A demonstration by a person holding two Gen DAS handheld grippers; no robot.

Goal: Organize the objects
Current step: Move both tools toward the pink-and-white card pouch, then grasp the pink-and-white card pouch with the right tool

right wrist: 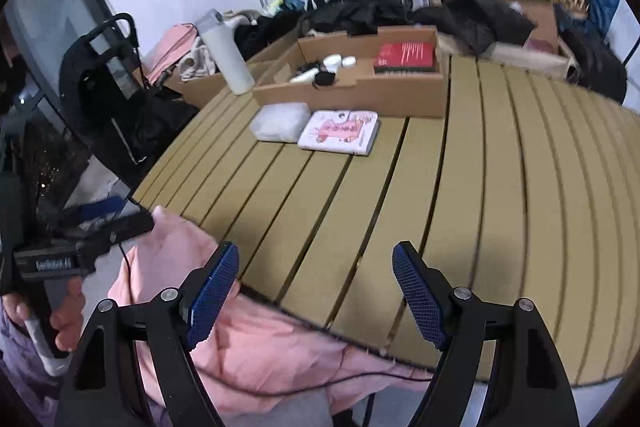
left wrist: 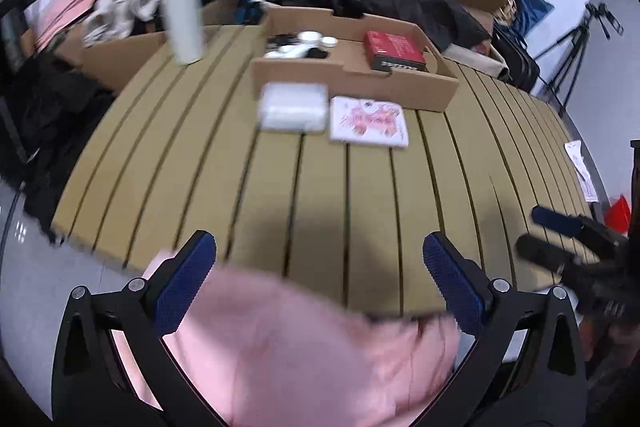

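the slatted table carries a cardboard tray at its far side, with dark clothes and boxes heaped behind. pink cloth hangs off the near edge, blurred, under both grippers. in the tray lie a red book and small white and black bits, too blurred to name. in front of it sit a clear bag and a white book, touching. a white bottle stands left of the tray. the left gripper and the right gripper are both spread, nothing between them.
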